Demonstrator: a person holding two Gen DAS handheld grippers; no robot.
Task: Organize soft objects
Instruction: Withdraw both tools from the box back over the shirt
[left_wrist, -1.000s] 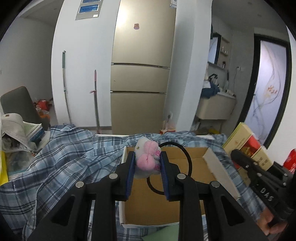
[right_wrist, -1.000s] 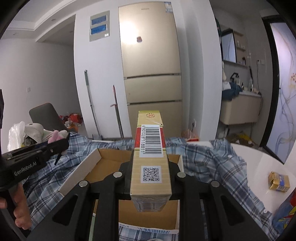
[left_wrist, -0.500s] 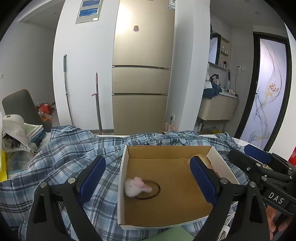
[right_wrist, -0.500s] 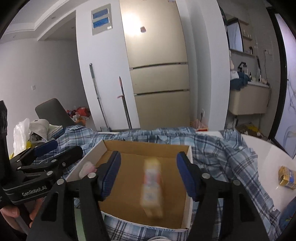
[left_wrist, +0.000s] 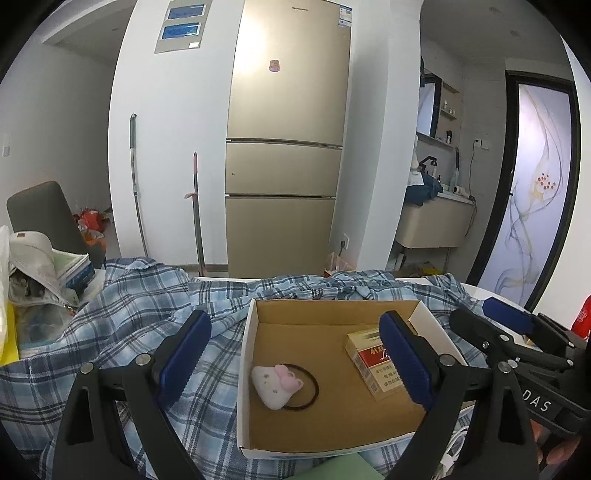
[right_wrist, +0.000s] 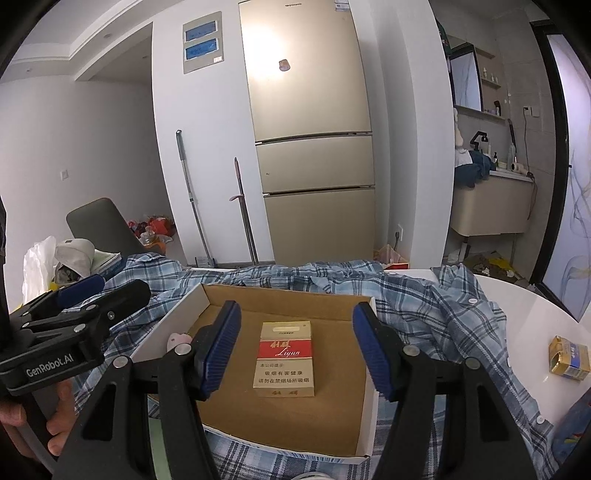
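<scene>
Behind the tabletop (right_wrist: 517, 306) stands a tall gold refrigerator (left_wrist: 284, 147) against a white wall, with two long-handled mops (left_wrist: 135, 184) leaning beside it. Spread over the white tabletop lies a blue plaid shirt (left_wrist: 140, 306), rumpled and reaching around all sides of a shallow cardboard box (left_wrist: 334, 314) that sits on it. The box has white outer walls and a brown inside.

Over the box's near edge hovers the left hand-held gripper (left_wrist: 295, 362), its blue pads spread wide with nothing between them. Just to its right hovers the right hand-held gripper (right_wrist: 295, 350), its blue pads also apart and gripping nothing; a cigarette pack (right_wrist: 284, 360) lies flat on the box floor below the gap between them, free of both pads. A hand (right_wrist: 55, 417) holds the left tool's grip at the lower left of the right wrist view.

Left of the pack, and apart from it, a small white plush toy with a pink bow (left_wrist: 277, 380) lies on the box floor on a black hair tie (left_wrist: 312, 387). Off to the right, on the bare tabletop, rests a small yellow carton (right_wrist: 569, 358).
</scene>
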